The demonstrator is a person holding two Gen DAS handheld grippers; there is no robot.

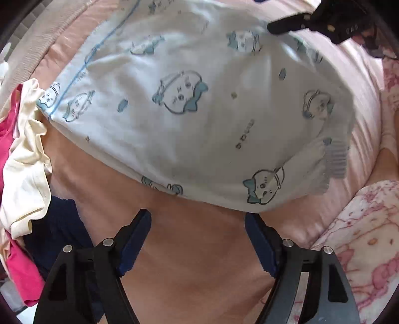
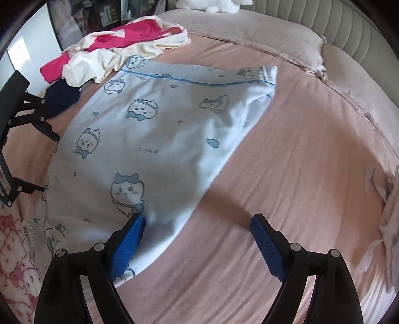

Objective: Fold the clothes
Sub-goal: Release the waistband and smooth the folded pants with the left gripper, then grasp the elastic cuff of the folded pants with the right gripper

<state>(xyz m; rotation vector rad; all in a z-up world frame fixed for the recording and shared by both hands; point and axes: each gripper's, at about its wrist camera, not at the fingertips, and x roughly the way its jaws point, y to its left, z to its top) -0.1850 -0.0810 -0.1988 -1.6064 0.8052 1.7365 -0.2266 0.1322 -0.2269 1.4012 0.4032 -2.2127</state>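
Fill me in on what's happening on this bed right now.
A person with a gripper in each hand is folding laundry on a pink bedsheet. A pale blue garment with cartoon prints lies spread flat. Both the left gripper and the right gripper are open and hold nothing; the right one sits at the garment's near edge. A heap of unfolded clothes, cream, pink and navy, waits beside it.

Your left wrist camera looks down from close over the near edge of the printed garment [image 1: 189,107], facing across it. Your right wrist camera sits low at the garment's [image 2: 149,149] corner, facing the headboard [image 2: 311,17]. Both views share the garment and the pink sheet [image 2: 286,162] around it.
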